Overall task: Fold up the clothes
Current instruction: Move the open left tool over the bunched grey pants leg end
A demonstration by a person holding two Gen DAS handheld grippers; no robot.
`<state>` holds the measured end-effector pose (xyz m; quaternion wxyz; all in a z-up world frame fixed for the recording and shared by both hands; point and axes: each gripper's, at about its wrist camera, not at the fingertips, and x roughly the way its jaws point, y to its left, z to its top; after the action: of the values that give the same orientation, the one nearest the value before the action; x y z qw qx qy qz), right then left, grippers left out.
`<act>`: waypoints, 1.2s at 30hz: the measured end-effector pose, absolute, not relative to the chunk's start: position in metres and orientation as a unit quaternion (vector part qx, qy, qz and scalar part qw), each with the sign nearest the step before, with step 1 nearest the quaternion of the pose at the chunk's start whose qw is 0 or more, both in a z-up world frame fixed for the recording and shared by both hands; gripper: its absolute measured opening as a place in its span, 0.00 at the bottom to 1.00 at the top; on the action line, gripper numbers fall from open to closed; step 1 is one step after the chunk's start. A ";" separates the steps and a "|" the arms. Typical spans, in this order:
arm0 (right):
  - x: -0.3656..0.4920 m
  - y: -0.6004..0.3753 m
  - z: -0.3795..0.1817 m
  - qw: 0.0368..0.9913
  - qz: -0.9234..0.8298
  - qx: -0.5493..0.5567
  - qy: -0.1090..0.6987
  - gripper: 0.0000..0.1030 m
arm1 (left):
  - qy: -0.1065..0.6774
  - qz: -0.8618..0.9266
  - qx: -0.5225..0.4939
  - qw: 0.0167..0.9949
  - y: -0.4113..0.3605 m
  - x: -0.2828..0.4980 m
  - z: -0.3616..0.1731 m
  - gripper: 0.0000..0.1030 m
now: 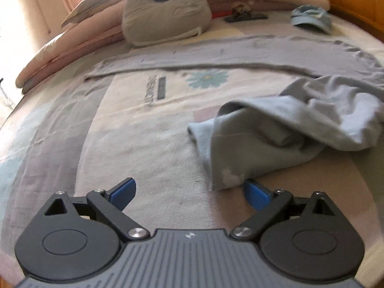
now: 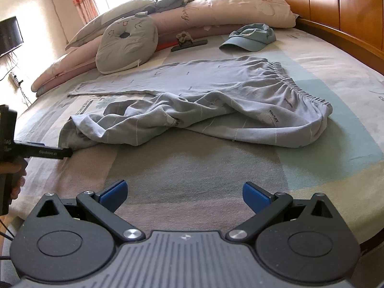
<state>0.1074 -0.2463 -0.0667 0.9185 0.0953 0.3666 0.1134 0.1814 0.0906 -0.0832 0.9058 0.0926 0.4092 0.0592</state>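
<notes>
The left wrist view is blurred, so the pale grey trousers [image 2: 204, 100] read best from the right wrist. One leg lies flat toward the pillow edge of the bed [image 2: 336, 168]; the other is crumpled mid-bed, its hem seemingly just ahead of the left gripper [image 1: 189, 193], fingers wide, empty. The right gripper [image 2: 184, 195] is likewise spread, empty, near the bed's front edge.

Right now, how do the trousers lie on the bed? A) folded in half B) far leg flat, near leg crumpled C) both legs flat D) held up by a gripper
B: on the trousers the far leg lies flat, the near leg is bunched; both grippers, left and right, are open and empty.
</notes>
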 end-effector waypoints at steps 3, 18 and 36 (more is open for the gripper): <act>0.108 -0.239 -0.066 0.919 0.120 0.091 0.365 1.00 | 0.392 0.025 0.097 0.914 0.082 0.179 -0.072 0.94; 0.101 -0.210 -0.057 0.917 0.135 0.058 0.372 1.00 | 0.381 -0.012 0.092 0.920 0.052 0.222 -0.092 0.95; 0.109 -0.173 -0.058 0.907 0.160 0.030 0.388 1.00 | 0.357 0.061 0.014 0.932 0.152 0.188 -0.065 0.94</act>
<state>0.1091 -0.1734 -0.0577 0.9072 0.0299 0.3881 0.1596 0.1877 0.1524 -0.0647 0.9321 0.0136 0.3567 0.0606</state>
